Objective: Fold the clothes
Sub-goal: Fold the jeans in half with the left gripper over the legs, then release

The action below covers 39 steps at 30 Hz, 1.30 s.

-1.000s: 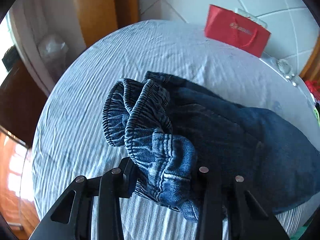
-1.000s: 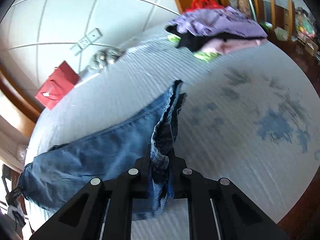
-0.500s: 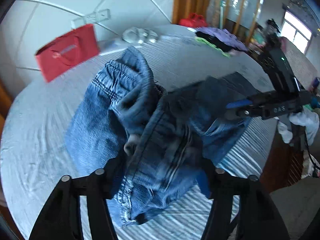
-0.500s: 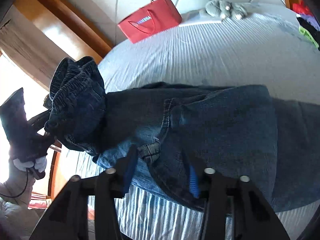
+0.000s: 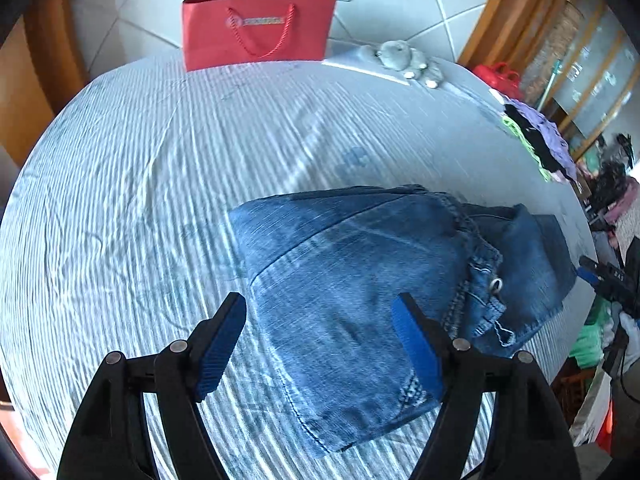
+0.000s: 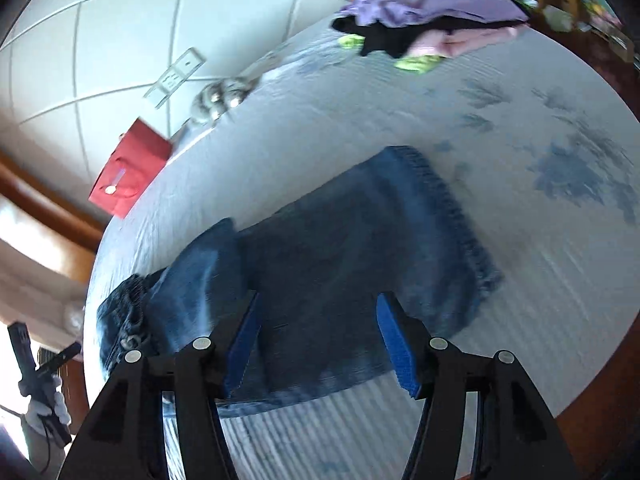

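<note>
Both hand-held grippers hover low over the bed (image 5: 120,168), the left hand-held gripper (image 5: 320,340) and right hand-held gripper (image 6: 318,340) spread wide, empty. A moment ago they clutched the jeans (image 5: 360,280); now the jeans lie folded flat on the sheet

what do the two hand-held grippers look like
Both match: the left hand-held gripper and right hand-held gripper have black angular frames with triangular cut-outs, silver round pivot screws, and ribbed blue pads inside each finger. No cables or sleeves visible.
</note>
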Available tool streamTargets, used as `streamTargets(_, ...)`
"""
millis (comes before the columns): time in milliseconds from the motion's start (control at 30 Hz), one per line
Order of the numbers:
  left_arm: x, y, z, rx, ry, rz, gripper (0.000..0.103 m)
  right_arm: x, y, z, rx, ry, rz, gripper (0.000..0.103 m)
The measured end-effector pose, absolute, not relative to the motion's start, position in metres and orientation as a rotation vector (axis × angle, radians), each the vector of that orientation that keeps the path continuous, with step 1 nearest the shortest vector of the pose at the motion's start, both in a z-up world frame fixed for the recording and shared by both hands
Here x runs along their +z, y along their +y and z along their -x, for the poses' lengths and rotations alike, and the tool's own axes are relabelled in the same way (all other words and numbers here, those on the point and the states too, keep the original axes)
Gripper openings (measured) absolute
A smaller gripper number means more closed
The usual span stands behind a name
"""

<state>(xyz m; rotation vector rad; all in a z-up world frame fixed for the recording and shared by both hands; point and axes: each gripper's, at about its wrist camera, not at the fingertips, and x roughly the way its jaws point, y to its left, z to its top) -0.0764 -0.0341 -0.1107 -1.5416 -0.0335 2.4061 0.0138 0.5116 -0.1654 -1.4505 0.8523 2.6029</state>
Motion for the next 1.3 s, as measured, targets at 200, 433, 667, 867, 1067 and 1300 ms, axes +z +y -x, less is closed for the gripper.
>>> streamTargets(200,-0.151,-0.028,0.076,2.373,0.066,1.656,0.076,-0.184,0.552,-0.008,2.505,0.842,1.405,0.058)
streamTargets(433,-0.167,-0.040,0.070,2.367,-0.016,1.673,0.078,-0.178,0.551,-0.018,2.410,0.642,1.364,0.071)
streamTargets(667,-0.160,-0.044,0.072,2.355,0.034,1.673,0.083,-0.187,0.536,-0.008,2.470,0.628,1.376,0.017)
streamTargets(867,-0.141,-0.061,0.070,2.384,0.073,1.627,0.083,-0.128,0.472,-0.012,2.851,0.850,1.242,0.017)
streamTargets(1067,-0.124,-0.073,0.069,2.412,0.054,1.538,0.083,-0.130,0.346,0.004,3.100,0.663,1.614,0.017)
streamTargets(1300,-0.112,-0.054,0.065,2.518,0.051,1.508,0.083,-0.139,0.322,0.018,3.056,0.450,1.860,0.061)
